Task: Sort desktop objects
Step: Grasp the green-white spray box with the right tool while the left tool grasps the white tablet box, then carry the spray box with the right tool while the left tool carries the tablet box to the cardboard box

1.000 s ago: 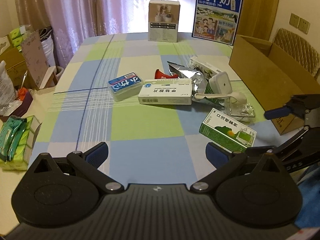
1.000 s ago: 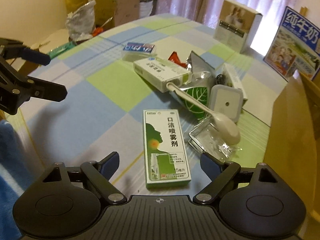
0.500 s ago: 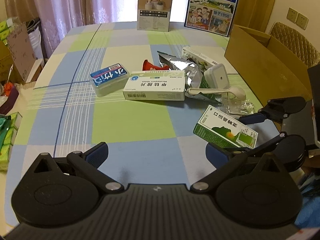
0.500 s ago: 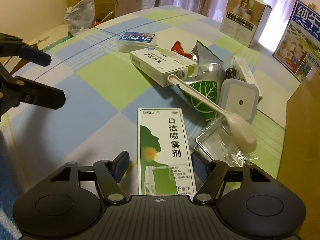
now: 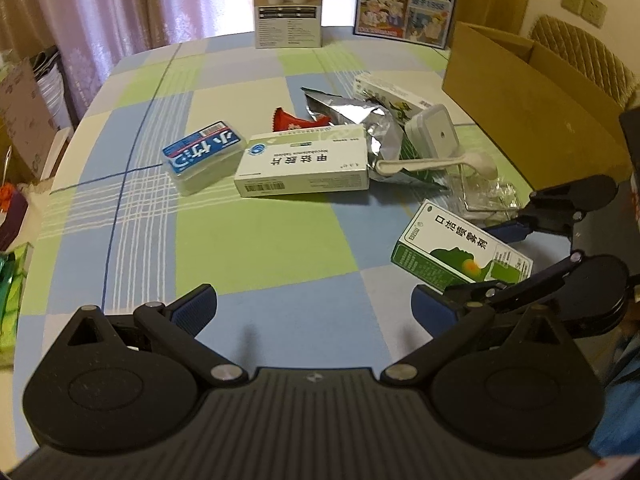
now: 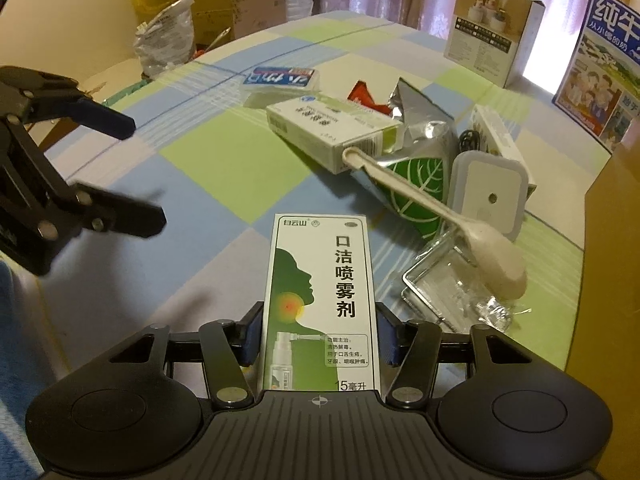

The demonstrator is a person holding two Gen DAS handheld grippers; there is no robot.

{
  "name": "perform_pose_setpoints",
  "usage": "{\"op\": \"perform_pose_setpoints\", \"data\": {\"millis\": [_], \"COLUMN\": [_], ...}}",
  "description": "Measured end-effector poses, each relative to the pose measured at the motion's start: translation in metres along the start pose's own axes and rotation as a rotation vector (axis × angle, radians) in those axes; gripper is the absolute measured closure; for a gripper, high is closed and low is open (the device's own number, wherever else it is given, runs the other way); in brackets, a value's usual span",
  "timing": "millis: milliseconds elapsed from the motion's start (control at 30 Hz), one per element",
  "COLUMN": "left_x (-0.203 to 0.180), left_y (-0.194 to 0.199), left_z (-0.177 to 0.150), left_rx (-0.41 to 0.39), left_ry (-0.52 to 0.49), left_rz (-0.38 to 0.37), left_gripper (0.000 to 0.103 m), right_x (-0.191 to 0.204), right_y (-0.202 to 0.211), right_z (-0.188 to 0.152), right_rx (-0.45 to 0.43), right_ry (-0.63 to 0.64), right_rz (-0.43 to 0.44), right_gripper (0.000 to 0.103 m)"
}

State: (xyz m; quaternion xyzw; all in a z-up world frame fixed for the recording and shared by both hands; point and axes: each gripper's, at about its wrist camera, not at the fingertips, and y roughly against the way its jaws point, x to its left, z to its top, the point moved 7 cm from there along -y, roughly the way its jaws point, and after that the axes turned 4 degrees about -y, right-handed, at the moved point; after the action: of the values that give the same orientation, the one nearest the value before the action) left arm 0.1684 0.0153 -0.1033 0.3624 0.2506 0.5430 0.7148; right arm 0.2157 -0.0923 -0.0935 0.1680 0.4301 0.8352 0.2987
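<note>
My right gripper [image 6: 319, 338] is shut on a green and white spray box [image 6: 320, 300], its blue pads against both long sides. The box also shows in the left wrist view [image 5: 460, 250], with the right gripper [image 5: 508, 256] around it. My left gripper [image 5: 316, 304] is open and empty over the near table; it also shows in the right wrist view [image 6: 136, 168]. A pile lies further on: white medicine box [image 5: 304, 164], blue tissue pack [image 5: 202, 154], silver foil bag [image 5: 360, 124], red wrapper [image 5: 294, 120], white square container [image 5: 434, 132], white spoon [image 5: 440, 162], clear plastic wrapper [image 5: 484, 196].
An open cardboard box [image 5: 532, 100] stands at the table's right edge. A beige carton [image 5: 288, 4] and a blue milk carton [image 5: 408, 0] stand at the far edge. Another white box [image 5: 384, 92] lies behind the foil bag. The checked tablecloth [image 5: 260, 240] covers the table.
My right gripper has moved forward around the spray box and closed on its sides. The left gripper stays open and has shifted a little forward.
</note>
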Motion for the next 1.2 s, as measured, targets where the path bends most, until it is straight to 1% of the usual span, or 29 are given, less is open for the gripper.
{"op": "perform_pose_setpoints", "data": {"millis": [133, 233, 367, 500, 567, 700, 733, 767, 800, 833, 867, 933, 1067, 1200], "left_x": [-0.003, -0.005, -0.002, 0.001, 0.003, 0.003, 0.002, 0.002, 0.002, 0.002, 0.002, 0.002, 0.001, 0.0], "left_y": [-0.004, -0.01, -0.019, -0.027, -0.034, -0.053, -0.06, -0.066, -0.072, -0.079, -0.084, -0.096, -0.115, -0.128], "left_z": [0.004, 0.007, 0.019, 0.041, 0.051, 0.069, 0.073, 0.076, 0.079, 0.081, 0.084, 0.088, 0.095, 0.096], "left_rx": [-0.003, -0.001, -0.017, -0.073, -0.081, -0.091, -0.091, -0.085, -0.072, -0.057, -0.044, -0.022, -0.004, 0.045], "left_ry": [-0.082, -0.187, -0.368, -0.569, -0.668, -0.867, -0.922, -0.961, -0.996, -1.021, -1.037, -1.063, -1.093, -1.114], "left_rz": [-0.005, -0.009, -0.029, -0.043, -0.062, -0.113, -0.122, -0.131, -0.142, -0.153, -0.166, -0.197, -0.247, -0.307], "left_gripper": [0.001, 0.001, 0.001, 0.003, 0.006, 0.008, 0.01, 0.015, 0.019, 0.025, 0.028, 0.029, 0.029, 0.029], "right_x": [-0.002, -0.003, -0.009, -0.015, -0.017, -0.018, -0.019, -0.019, -0.02, -0.02, -0.021, -0.022, -0.026, -0.024], "right_y": [0.013, 0.021, 0.03, 0.033, 0.033, 0.034, 0.034, 0.033, 0.032, 0.03, 0.029, 0.026, 0.024, 0.022], "right_z": [0.008, 0.012, 0.016, 0.019, 0.021, 0.025, 0.026, 0.026, 0.026, 0.025, 0.025, 0.022, 0.017, 0.012], "right_rx": [-0.016, -0.013, -0.008, 0.0, 0.004, 0.001, 0.0, -0.001, -0.001, 0.0, 0.003, 0.008, 0.015, 0.019], "right_ry": [-0.013, 0.021, 0.071, 0.126, 0.151, 0.181, 0.185, 0.188, 0.19, 0.193, 0.194, 0.197, 0.194, 0.202], "right_rz": [0.015, 0.023, 0.02, 0.013, 0.012, 0.018, 0.02, 0.022, 0.024, 0.027, 0.03, 0.034, 0.041, 0.054], "right_gripper": [0.05, 0.05, 0.05, 0.05, 0.05, 0.05, 0.05, 0.05, 0.05, 0.05, 0.05, 0.05, 0.05, 0.05]}}
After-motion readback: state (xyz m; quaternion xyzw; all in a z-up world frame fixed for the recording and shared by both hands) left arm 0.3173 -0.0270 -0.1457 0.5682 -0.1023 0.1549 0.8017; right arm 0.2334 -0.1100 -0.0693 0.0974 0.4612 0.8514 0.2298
